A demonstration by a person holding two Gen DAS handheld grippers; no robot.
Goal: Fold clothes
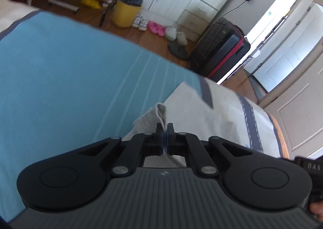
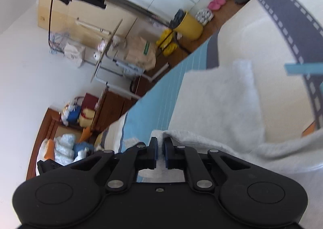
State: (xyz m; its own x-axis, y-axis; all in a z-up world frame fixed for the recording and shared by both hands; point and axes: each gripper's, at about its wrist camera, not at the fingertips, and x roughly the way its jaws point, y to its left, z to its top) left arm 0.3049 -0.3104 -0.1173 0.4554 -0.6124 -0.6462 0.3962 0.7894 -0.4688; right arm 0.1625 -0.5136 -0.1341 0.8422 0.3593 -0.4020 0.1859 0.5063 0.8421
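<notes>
Gripping a fold of pale grey cloth (image 1: 155, 116), the left gripper (image 1: 165, 128) has its fingers pressed together on it. The right gripper (image 2: 159, 144) pinches the white, fuzzy edge — same garment, perhaps; cannot tell. The cloth hangs above a blue bedsheet (image 1: 70, 71), yellow bin (image 1: 125, 13) beyond.

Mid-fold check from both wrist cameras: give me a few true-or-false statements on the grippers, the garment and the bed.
1. The left gripper is shut on the pale grey fabric garment. True.
2. The right gripper hangs wide open, holding nothing. False: its jaws are pinched on the garment's edge.
3. The garment lies over a blue striped bed cover. True.
4. The round yellow bin stands on the bed. False: it is on the wooden floor by the white cupboards.
</notes>
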